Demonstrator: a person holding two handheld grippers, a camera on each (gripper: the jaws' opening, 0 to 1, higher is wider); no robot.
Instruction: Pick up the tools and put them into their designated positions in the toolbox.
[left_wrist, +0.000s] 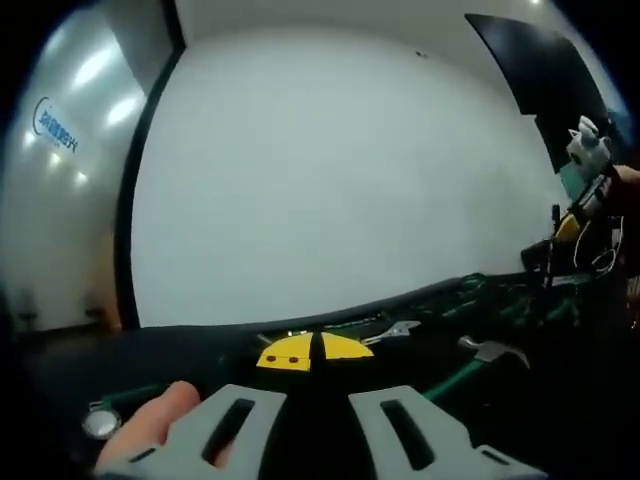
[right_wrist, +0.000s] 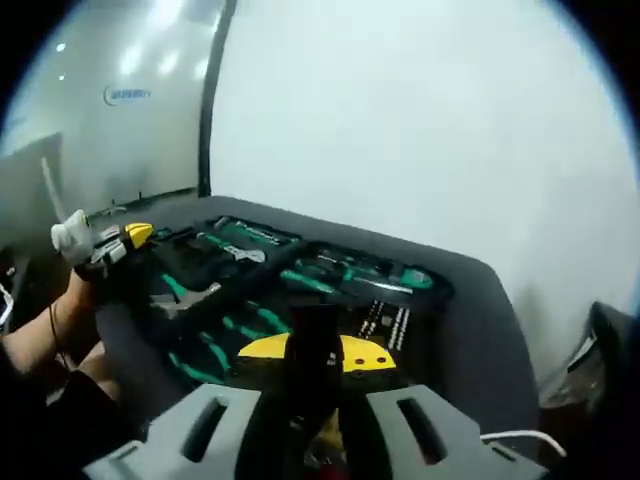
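Observation:
The open black toolbox (right_wrist: 436, 300) lies on a dark table and holds green-handled tools: a hammer (right_wrist: 185, 295), a wrench (right_wrist: 240, 252), screwdrivers (right_wrist: 310, 282) and pliers (right_wrist: 205, 352). My right gripper (right_wrist: 315, 358) hovers over its near edge, yellow tips shut on an upright black tool (right_wrist: 315, 335). My left gripper (left_wrist: 316, 352) sits low over the table, its yellow tips together with nothing seen between them. Ahead of it lie the hammer (left_wrist: 490, 350) and wrench (left_wrist: 395, 330). From the right gripper view, the left gripper (right_wrist: 110, 242) is at the toolbox's left end.
A person's finger (left_wrist: 165, 412) rests beside my left jaw, near a small round silver piece (left_wrist: 100, 423). A person's forearm (right_wrist: 55, 330) shows at the left. A white wall (left_wrist: 330, 170) stands behind the table. The right gripper (left_wrist: 578, 200) shows at the far right.

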